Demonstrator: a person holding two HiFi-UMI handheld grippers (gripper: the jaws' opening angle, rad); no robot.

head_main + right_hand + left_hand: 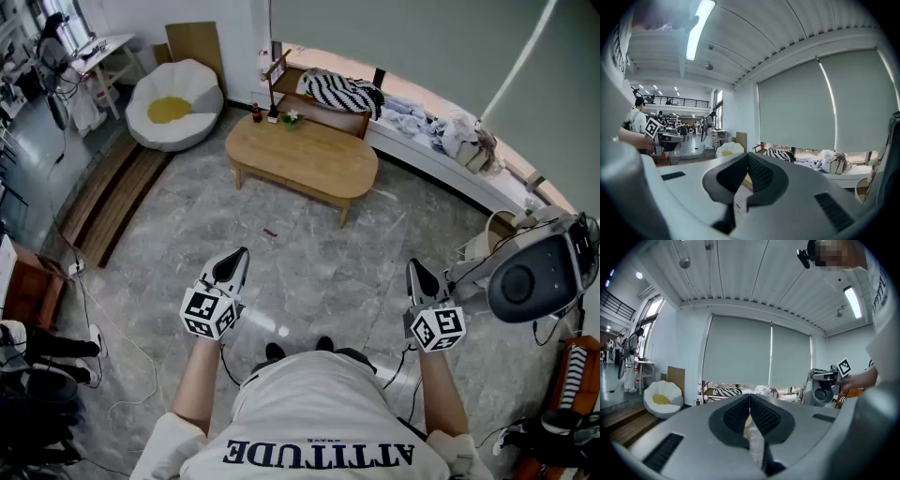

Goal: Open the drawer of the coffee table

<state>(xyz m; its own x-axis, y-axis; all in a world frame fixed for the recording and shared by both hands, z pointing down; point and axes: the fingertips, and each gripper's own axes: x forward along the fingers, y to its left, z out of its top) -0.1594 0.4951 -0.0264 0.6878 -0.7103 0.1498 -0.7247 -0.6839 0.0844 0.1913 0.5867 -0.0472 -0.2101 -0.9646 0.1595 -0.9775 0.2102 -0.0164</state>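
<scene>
The oval wooden coffee table (302, 159) stands on the grey marble floor, some way ahead of both grippers. No drawer can be made out on it from here. My left gripper (240, 254) is held out at the left, jaws shut with nothing in them. My right gripper (413, 266) is held out at the right, also shut and empty. In the left gripper view the left gripper (750, 396) has its ribbed pads touching, and a sliver of the coffee table (746, 423) shows below them. In the right gripper view the right gripper (748, 155) is closed too, aimed toward the window wall.
A white beanbag chair (173, 103) with a yellow centre sits left of the table. Behind it are a low wooden bench (319, 114) with a striped cushion and a white ledge (441, 155) piled with clothes. A large round fan (534, 277) stands at the right; wooden steps (112, 202) and cables lie left.
</scene>
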